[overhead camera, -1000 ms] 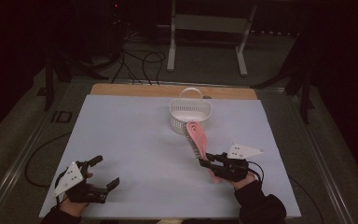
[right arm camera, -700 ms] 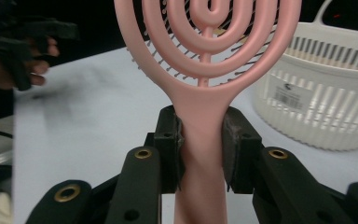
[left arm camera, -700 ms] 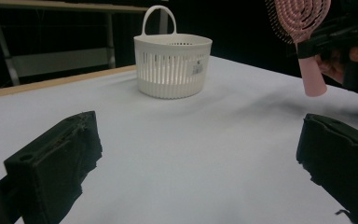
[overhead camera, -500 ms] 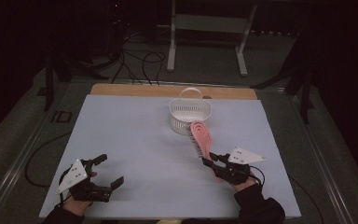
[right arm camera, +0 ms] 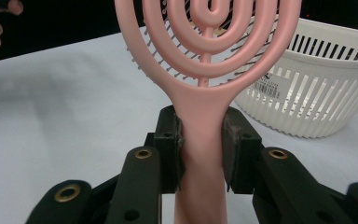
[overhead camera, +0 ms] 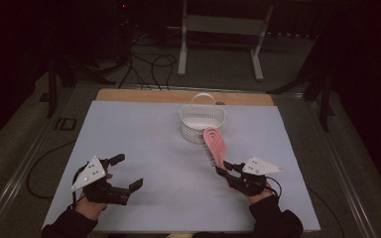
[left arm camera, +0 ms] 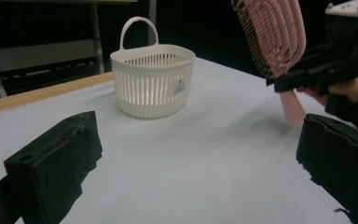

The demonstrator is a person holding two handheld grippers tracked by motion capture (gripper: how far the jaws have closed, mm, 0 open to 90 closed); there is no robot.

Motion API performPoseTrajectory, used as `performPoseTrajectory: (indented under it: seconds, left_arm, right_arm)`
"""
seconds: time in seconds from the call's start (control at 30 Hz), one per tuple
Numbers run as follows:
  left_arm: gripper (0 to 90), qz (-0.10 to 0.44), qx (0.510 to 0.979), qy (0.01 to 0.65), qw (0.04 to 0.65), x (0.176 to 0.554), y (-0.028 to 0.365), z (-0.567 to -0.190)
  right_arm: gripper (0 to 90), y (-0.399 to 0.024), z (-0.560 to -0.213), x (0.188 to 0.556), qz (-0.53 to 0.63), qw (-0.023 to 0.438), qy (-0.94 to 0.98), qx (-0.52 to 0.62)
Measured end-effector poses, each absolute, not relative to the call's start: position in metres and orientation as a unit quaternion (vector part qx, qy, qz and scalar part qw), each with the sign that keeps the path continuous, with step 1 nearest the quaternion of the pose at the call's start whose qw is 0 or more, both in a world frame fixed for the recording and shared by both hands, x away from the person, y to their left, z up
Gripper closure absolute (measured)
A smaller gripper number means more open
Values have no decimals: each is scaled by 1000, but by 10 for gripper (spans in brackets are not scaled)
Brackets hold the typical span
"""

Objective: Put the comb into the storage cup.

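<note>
Brush (overhead camera: 215, 144) handle sits clamped between the pads of my right tongs (right arm camera: 201, 140), the pink head tilted up and forward toward the basket (overhead camera: 202, 121) just above it in the high view. My left tongs (overhead camera: 124, 171) hang open and empty at lower left of that view, clear of everything.

To do this well, I judge I should lift the head over the near rim before tipping it in, since the bristles face down and could catch on the slotted wall. The basket is light and has nothing bracing it, so a nudge from the head would likely slide it; bringing the left tongs beside its wall could steady it. I would let go only once the head is well inside, because the long handle may lever the brush back out.

The bench (overhead camera: 139, 134) is covered in a pale, smooth sheet with a wooden strip along its far edge. Beyond it the room is dark, with cables on the floor and a metal stand at upper centre.
</note>
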State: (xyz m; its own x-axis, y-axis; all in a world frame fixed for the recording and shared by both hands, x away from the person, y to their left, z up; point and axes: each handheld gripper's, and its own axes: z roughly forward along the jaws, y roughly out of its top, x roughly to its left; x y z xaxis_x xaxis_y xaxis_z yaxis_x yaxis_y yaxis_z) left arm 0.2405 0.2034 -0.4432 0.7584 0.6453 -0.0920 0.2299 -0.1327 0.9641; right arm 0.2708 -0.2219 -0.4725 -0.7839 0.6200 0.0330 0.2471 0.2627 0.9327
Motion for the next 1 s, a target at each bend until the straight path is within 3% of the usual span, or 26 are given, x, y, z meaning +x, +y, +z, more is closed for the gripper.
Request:
performPoseTrajectory:
  seconds: [1.0]
  left_arm:
    - [0, 114, 754, 277, 584, 279, 136, -358]
  right_arm:
    - [708, -219, -468, 272, 531, 178, 777, 288]
